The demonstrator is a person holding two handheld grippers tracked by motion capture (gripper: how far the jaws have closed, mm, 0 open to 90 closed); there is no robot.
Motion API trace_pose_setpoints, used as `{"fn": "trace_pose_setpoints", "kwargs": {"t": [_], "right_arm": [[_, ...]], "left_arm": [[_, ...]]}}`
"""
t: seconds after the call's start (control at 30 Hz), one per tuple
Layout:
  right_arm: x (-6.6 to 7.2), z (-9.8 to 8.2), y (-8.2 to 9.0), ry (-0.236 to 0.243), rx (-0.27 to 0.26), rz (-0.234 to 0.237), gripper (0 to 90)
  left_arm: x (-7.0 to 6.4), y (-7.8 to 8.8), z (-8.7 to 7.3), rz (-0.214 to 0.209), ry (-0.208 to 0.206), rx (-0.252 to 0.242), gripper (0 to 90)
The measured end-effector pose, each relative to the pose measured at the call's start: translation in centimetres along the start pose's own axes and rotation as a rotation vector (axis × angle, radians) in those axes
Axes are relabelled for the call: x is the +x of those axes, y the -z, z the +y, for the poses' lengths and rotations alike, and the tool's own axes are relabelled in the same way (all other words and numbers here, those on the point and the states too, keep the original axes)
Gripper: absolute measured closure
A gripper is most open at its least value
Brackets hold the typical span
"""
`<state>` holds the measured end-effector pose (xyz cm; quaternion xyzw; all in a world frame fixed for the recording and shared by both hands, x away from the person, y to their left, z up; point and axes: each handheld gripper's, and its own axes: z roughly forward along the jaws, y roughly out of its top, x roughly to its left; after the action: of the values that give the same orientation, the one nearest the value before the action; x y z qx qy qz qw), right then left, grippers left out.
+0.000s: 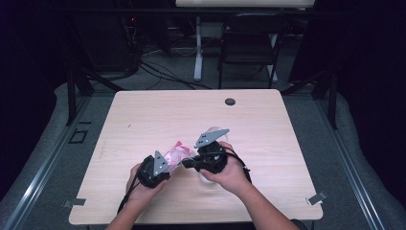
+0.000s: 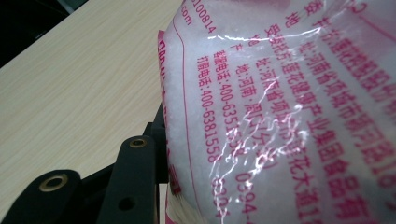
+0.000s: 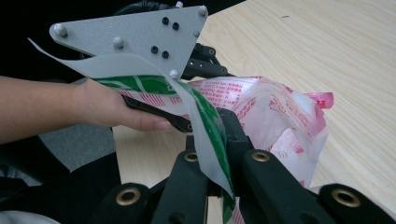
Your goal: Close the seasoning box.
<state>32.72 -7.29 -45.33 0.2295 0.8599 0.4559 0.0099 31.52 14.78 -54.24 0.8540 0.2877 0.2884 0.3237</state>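
A clear plastic bag [image 1: 176, 154] of white granules with pink print lies between my two grippers near the table's front edge. In the left gripper view the bag [image 2: 289, 116] presses against my one visible black finger [image 2: 133, 182]; the other finger is hidden behind it. My left gripper [image 1: 165, 166] grips the bag from the left. My right gripper [image 3: 219, 158] is shut on a thin white-and-green flap [image 3: 205, 121] of the bag [image 3: 271, 112], which runs up between its jaws. The left gripper's grey plate [image 3: 140, 32] and the hand holding it [image 3: 107, 105] are just beyond.
The light wooden table [image 1: 143, 115] has a dark round grommet [image 1: 230, 101] at its far edge. A white object [image 1: 206, 179] sits partly hidden under the right hand. A black chair [image 1: 249, 43] and cables stand on the floor beyond the table.
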Motion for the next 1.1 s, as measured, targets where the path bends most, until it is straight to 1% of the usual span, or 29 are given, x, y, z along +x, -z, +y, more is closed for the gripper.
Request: {"fn": "trace_pose_setpoints", "kwargs": {"t": [0.07,0.1,0.17,0.33,0.47,0.6,0.67,0.77,0.83,1.0,1.1], "right_arm": [[-0.1,0.0,0.2,0.002,0.007,0.012,90.0],[-0.2,0.0,0.3,0.001,0.009,0.016,90.0],[-0.3,-0.1,0.4,-0.001,0.010,0.020,90.0],[-0.5,-0.4,0.4,-0.005,0.024,0.030,90.0],[-0.6,-0.7,0.6,-0.017,0.015,0.031,90.0],[-0.8,-1.0,0.7,-0.026,0.005,0.028,90.0],[-0.9,-1.1,0.8,-0.024,0.009,0.028,90.0],[-1.1,-1.2,1.0,-0.031,-0.003,0.028,90.0],[-1.3,-1.2,1.0,-0.033,-0.009,0.027,90.0],[-1.5,-1.4,1.3,-0.041,-0.023,0.024,90.0],[-1.6,-1.6,1.4,-0.045,-0.029,0.021,90.0]], "left_arm": [[0.0,0.1,0.2,0.012,-0.012,-0.001,60.5],[0.0,0.2,0.3,0.011,-0.016,0.004,60.5],[-0.1,0.2,0.4,0.027,-0.025,0.003,60.5],[-0.2,0.4,0.5,0.055,-0.064,0.018,60.5],[-0.3,0.4,0.9,0.071,-0.089,0.029,60.5],[-0.3,0.3,1.2,0.081,-0.097,0.033,60.5],[-0.4,0.2,1.3,0.085,-0.107,0.041,60.5],[-0.4,0.2,1.6,0.109,-0.110,0.038,60.6],[-0.4,0.2,1.8,0.116,-0.117,0.044,60.5],[-0.4,0.2,2.2,0.143,-0.139,0.042,60.5],[-0.6,0.2,2.4,0.152,-0.143,0.045,60.6]]}}
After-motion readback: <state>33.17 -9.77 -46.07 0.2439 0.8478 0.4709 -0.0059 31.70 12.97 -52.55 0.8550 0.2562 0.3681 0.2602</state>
